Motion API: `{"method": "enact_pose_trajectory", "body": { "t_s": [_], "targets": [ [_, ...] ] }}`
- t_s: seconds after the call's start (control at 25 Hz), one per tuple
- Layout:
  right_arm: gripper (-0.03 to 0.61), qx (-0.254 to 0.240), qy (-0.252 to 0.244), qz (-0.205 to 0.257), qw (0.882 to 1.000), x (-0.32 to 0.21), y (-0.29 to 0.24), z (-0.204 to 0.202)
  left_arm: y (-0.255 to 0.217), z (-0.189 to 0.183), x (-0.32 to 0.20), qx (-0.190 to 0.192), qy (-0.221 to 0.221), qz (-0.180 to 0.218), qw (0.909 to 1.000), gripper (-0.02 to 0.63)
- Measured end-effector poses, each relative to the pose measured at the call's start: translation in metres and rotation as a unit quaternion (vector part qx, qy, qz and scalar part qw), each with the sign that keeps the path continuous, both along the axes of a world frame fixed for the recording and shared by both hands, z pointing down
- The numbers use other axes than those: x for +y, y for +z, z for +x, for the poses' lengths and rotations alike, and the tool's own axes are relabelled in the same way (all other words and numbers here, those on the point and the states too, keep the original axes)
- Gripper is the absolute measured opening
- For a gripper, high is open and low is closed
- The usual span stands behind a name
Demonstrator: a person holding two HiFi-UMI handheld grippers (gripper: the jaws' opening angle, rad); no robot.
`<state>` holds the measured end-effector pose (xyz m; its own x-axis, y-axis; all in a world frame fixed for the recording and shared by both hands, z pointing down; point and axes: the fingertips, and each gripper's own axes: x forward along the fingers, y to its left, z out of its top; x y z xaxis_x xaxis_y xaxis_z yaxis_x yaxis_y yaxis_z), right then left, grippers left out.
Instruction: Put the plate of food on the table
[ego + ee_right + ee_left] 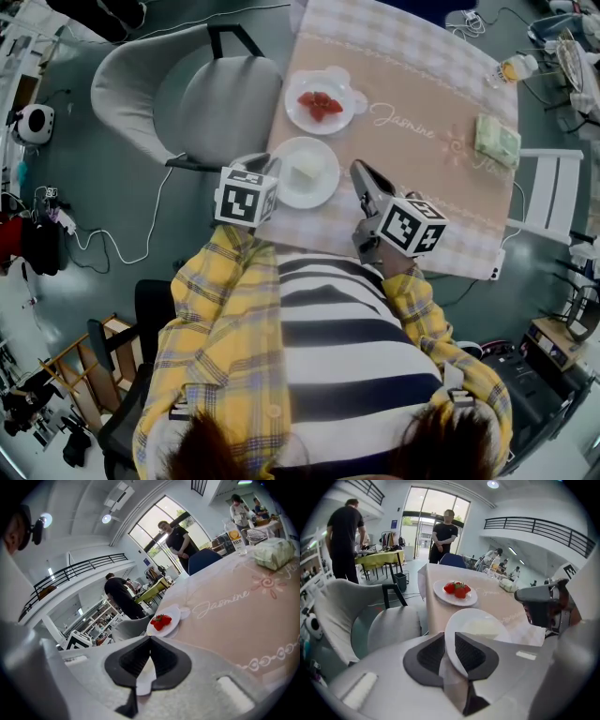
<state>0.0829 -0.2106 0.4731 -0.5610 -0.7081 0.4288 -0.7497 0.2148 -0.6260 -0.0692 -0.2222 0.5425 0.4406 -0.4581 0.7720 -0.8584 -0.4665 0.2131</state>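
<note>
A white plate point(307, 172) with a pale piece of food point(480, 627) is over the near left part of the table point(441, 202), which has a pink checked cloth. My left gripper point(275, 171) is shut on the plate's left rim point(449, 641); whether the plate rests on the cloth I cannot tell. My right gripper point(361, 171) is just right of the plate, apart from it, its jaws point(150, 641) closed with nothing held. Farther back on the table is a second white plate with strawberries point(321, 103).
A grey armchair point(202, 89) stands left of the table and a white chair point(548, 187) to its right. A green packet point(497, 141) and a juice bottle point(516, 67) are at the table's far right. Cables lie on the floor. People stand in the background point(445, 531).
</note>
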Motion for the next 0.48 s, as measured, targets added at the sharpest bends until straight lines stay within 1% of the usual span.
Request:
{"method": "enact_pose_trajectory", "body": {
  "t_s": [0.12, 0.2, 0.24, 0.28, 0.32, 0.36, 0.48],
  "targets": [
    [-0.003, 0.003, -0.003, 0.000, 1.000, 0.001, 0.000, -0.002, -0.003, 0.001, -0.002, -0.006, 0.008, 0.021, 0.9997, 0.070],
    [-0.003, 0.005, -0.005, 0.000, 1.000, 0.001, 0.000, -0.003, -0.007, -0.002, -0.004, -0.009, 0.003, 0.038, 0.9992, 0.060],
    [-0.003, 0.007, -0.007, 0.000, 1.000, 0.002, 0.000, -0.004, -0.011, -0.005, -0.006, -0.009, -0.002, 0.051, 0.9987, 0.052],
    [-0.003, 0.010, -0.009, 0.000, 1.000, 0.002, 0.001, -0.004, -0.017, -0.009, -0.007, -0.002, -0.011, 0.065, 0.9978, 0.025],
    [-0.002, 0.013, -0.011, -0.001, 1.000, 0.002, 0.001, -0.005, -0.026, -0.010, -0.008, 0.015, -0.020, 0.078, 0.9967, 0.003],
    [-0.003, 0.017, -0.014, -0.001, 1.000, 0.003, 0.002, -0.006, -0.036, -0.011, -0.008, 0.041, -0.029, 0.085, 0.9951, 0.003],
    [-0.003, 0.029, -0.025, -0.002, 0.999, 0.006, 0.003, -0.007, -0.061, -0.006, -0.003, 0.138, -0.049, 0.083, 0.9856, 0.003]
  ]
}}
